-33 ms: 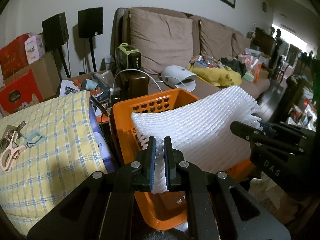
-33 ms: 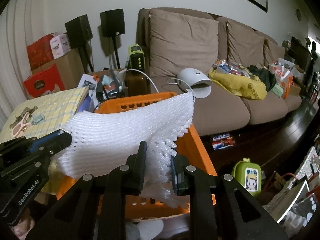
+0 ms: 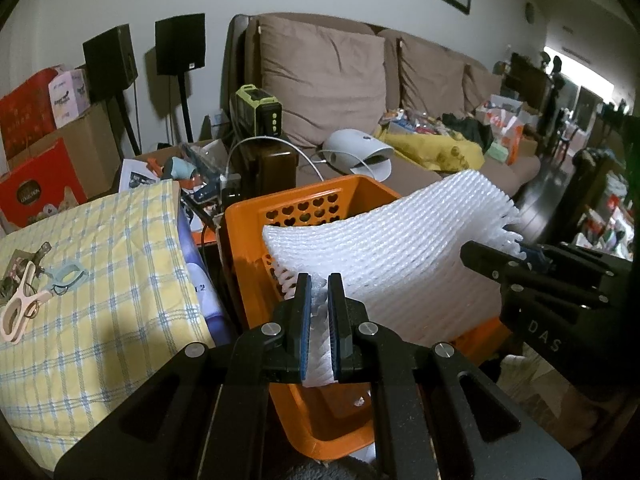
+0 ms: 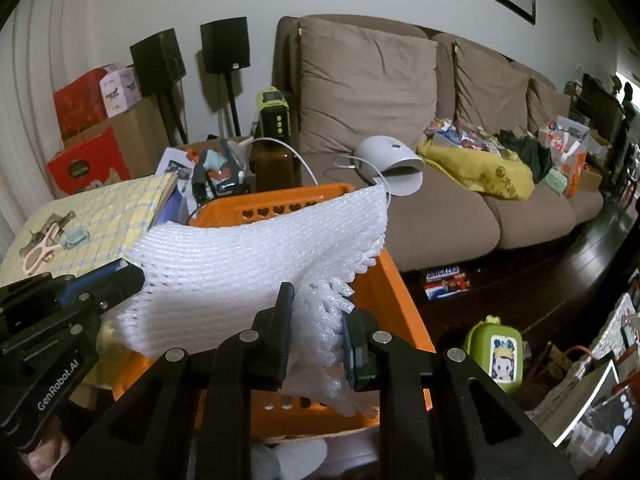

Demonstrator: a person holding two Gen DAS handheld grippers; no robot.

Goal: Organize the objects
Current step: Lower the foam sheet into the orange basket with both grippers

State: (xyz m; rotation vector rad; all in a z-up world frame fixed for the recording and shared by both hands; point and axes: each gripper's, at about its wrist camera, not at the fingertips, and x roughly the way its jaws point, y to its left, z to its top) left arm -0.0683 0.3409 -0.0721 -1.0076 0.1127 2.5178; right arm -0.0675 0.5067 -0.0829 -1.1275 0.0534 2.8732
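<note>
Nothing has moved since the earlier frame: left gripper [image 3: 319, 312] and right gripper [image 4: 316, 332] each pinch an edge of the white foam-mesh sheet [image 3: 400, 248], stretched above the orange plastic basket [image 3: 320, 204]; it looks light, floppy, tear-prone, so edge grips suit.

My left gripper [image 3: 319, 312]: pinched on near edge of white foam net sheet [image 3: 384, 248] | sheet spans over orange basket [image 3: 304, 208] | my right gripper [image 3: 520, 254]: at sheet's far-right corner | checked cloth [image 3: 100, 280] left, clips [image 3: 24, 300] on it

basket mouth — covered by foam net [image 3: 400, 240] | orange basket [image 3: 248, 232] walls flank
</note>
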